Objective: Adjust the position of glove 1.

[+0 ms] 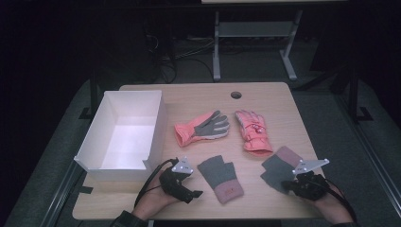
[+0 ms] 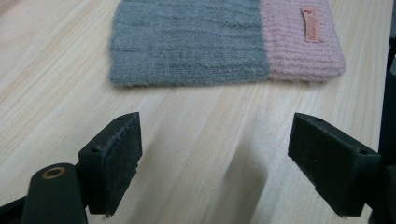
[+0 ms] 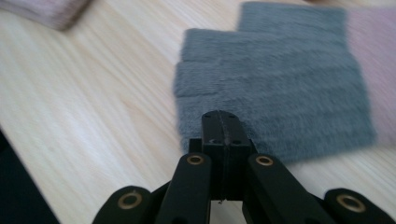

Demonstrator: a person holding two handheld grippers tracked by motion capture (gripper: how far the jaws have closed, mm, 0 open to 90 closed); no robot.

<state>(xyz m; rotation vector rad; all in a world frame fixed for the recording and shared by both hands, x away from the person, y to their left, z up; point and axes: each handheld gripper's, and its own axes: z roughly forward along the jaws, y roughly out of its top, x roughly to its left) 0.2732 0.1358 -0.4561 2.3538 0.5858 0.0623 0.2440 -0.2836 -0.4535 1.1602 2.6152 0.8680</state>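
Note:
Two grey knit fingerless mitts with pink cuffs lie near the table's front edge. My left gripper [image 1: 191,193] rests just left of the middle mitt [image 1: 220,177]. In the left gripper view it [image 2: 215,154] stands open over bare wood, with that mitt [image 2: 196,42] lying flat ahead of the jaws. My right gripper [image 1: 286,184] sits at the near edge of the right mitt [image 1: 276,168]. In the right gripper view it [image 3: 223,123] is shut, jaws pressed together, tips over the grey edge of that mitt [image 3: 275,93]. I see no fabric between them.
A white open box [image 1: 153,127] stands at the table's left. A pink glove with a grey palm [image 1: 201,127] and a pink padded glove [image 1: 253,130] lie mid-table. A round cable hole [image 1: 236,94] is near the far edge. A desk frame [image 1: 255,33] stands beyond.

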